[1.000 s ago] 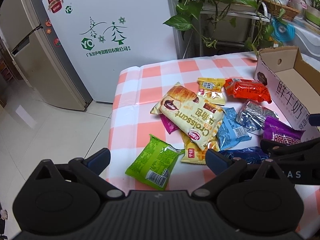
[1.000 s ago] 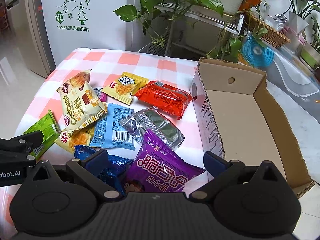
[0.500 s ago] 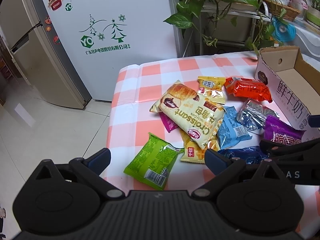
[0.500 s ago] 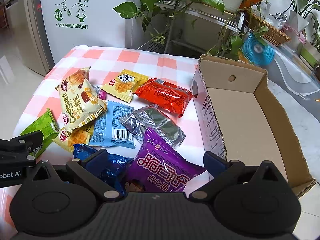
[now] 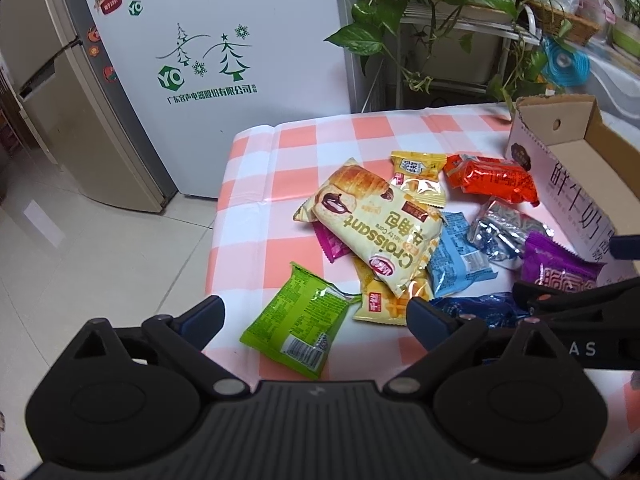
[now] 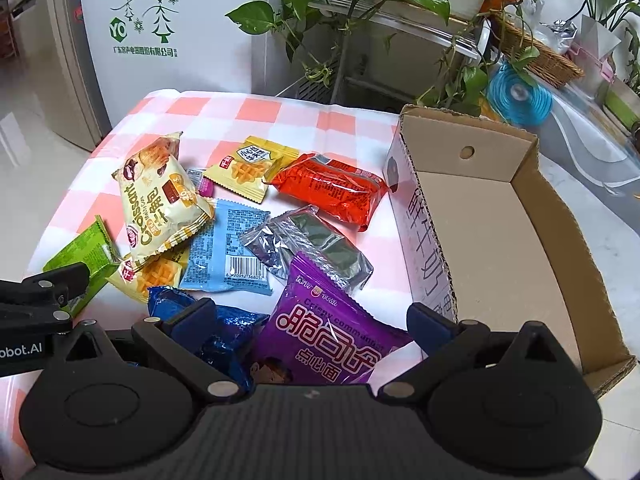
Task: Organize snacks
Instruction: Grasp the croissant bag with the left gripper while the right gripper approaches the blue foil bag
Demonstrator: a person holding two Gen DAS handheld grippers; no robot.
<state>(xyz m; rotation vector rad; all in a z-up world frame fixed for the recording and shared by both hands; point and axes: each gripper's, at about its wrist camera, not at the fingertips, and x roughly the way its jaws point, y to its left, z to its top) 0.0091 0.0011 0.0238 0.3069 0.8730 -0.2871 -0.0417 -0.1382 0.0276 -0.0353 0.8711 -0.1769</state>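
Observation:
Several snack packets lie on a pink-checked tablecloth (image 5: 280,152). My left gripper (image 5: 316,314) is open and empty, above the green packet (image 5: 298,322). A croissant bag (image 5: 372,228) lies across the pile's middle. My right gripper (image 6: 310,318) is open and empty, above the purple packet (image 6: 332,332) and beside the dark blue packet (image 6: 228,330). An open cardboard box (image 6: 492,240) stands empty at the right. A red packet (image 6: 332,188), a silver one (image 6: 308,248) and a light blue one (image 6: 228,252) lie between.
A white freezer (image 5: 224,72) and a fridge (image 5: 52,100) stand beyond the table's far left edge. A plant rack with trailing leaves (image 6: 360,12) stands behind. Tiled floor (image 5: 80,260) lies left of the table. Yellow waffle packets (image 6: 252,168) lie in the pile.
Both grippers have shifted only slightly; the right one has drawn back a little, so the purple packet sits farther between its fingers. No packet has moved.

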